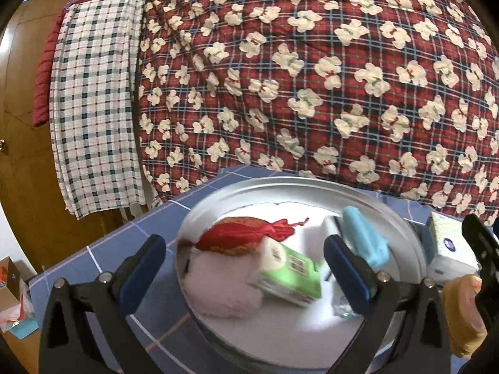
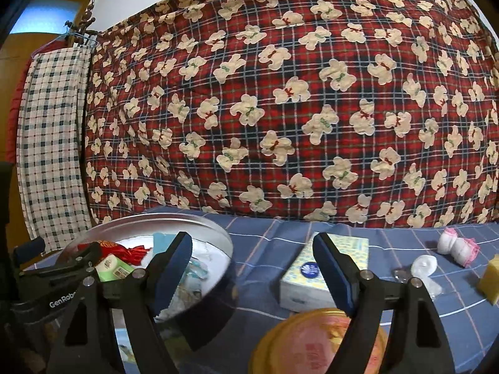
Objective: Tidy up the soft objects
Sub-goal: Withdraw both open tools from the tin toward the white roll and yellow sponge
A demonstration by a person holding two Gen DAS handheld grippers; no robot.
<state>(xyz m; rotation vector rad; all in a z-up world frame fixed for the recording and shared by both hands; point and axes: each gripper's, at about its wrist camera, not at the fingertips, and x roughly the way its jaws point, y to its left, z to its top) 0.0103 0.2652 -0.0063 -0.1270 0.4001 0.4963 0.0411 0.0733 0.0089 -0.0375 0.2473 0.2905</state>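
Note:
A round silver tray (image 1: 414,249) on the blue checked cloth holds a red pouch (image 1: 240,237), a green tissue pack (image 1: 290,274), a pink fluffy item (image 1: 218,290) and a light blue soft item (image 1: 368,240). My left gripper (image 1: 246,268) is open and empty just above the tray. The tray also shows in the right wrist view (image 2: 218,233). My right gripper (image 2: 252,274) is open and empty, to the right of the tray, above a yellow-rimmed round item (image 2: 312,342). A tissue box (image 2: 299,277) lies just beyond it.
On the cloth to the right lie a white-and-pink rolled cloth (image 2: 457,246), a white roll (image 2: 422,265) and a yellow sponge (image 2: 491,274). A red bear-print quilt (image 2: 280,109) hangs behind the table. A checked cloth (image 1: 93,103) hangs at the left.

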